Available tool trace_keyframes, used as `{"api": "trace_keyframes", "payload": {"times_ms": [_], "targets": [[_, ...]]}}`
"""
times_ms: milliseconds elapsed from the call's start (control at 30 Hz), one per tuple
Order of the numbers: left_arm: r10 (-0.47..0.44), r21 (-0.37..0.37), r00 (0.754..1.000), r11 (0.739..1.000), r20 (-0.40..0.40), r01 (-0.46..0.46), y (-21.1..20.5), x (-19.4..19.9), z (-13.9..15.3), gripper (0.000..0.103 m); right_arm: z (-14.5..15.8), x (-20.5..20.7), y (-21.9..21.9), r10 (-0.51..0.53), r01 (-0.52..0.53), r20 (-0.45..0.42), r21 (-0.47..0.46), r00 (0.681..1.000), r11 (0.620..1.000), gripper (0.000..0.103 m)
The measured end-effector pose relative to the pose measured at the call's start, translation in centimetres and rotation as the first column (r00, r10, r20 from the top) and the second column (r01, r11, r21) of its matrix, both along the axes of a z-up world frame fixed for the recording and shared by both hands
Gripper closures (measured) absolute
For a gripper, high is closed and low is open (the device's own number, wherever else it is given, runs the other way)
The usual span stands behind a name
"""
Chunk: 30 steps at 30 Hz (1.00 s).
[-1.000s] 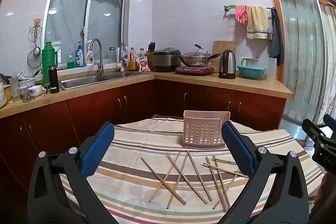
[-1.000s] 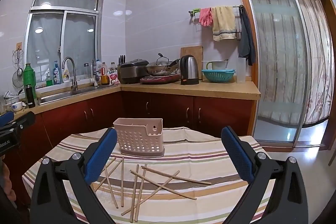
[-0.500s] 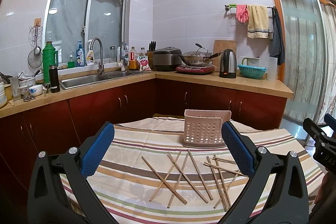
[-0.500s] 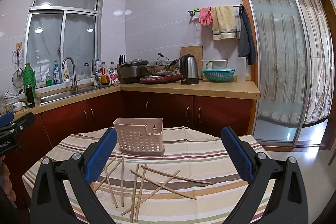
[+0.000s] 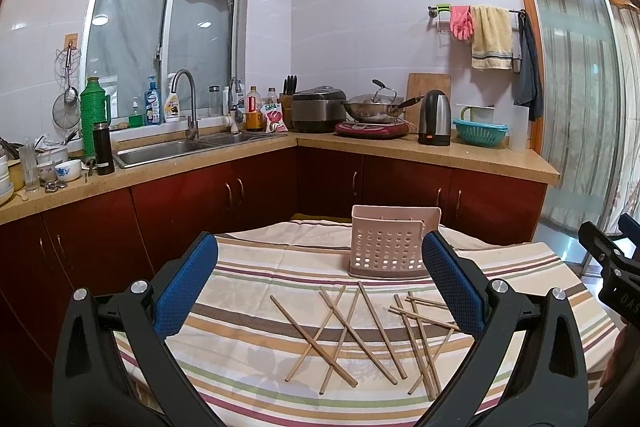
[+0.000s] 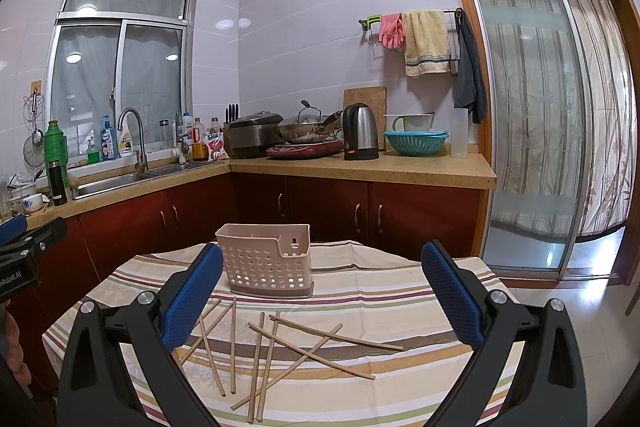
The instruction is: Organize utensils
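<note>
Loose wooden chopsticks [image 5: 352, 337] scattered flat and crisscrossed on striped tablecloth [image 5: 256, 311] over tabletop, most long axes running from near edge toward pink perforated holder [image 5: 390, 247] standing upright beyond them. Left gripper [image 5: 320, 291] fingers [image 5: 186, 289] spread wide, empty. Right gripper [image 6: 322, 301] likewise wide open, holding nothing. Behind: sink [image 5: 160, 151], red cabinets [image 5: 256, 191], kettle [image 5: 434, 123], sliding door [image 6: 524, 115].

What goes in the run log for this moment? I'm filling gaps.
left gripper: open, empty | right gripper: open, empty | chopsticks: scattered on tablecloth | utensil holder: upright behind them
</note>
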<state>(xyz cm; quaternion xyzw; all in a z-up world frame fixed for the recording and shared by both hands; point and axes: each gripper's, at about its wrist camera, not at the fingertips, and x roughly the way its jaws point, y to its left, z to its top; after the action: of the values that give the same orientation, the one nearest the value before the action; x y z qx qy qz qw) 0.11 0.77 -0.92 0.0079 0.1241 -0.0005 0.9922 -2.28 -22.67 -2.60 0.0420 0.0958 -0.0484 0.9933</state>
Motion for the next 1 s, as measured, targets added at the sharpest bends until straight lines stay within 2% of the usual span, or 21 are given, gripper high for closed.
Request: {"api": "trace_keyframes", "payload": {"times_ms": [1000], "targets": [[0.001,0.002,1.0,1.0,-0.002,-0.001,-0.05,-0.07,-0.07,0.003,-0.49,0.01,0.08,0.0,0.0,-0.004,0.0,1.0,1.0,0.006]]}}
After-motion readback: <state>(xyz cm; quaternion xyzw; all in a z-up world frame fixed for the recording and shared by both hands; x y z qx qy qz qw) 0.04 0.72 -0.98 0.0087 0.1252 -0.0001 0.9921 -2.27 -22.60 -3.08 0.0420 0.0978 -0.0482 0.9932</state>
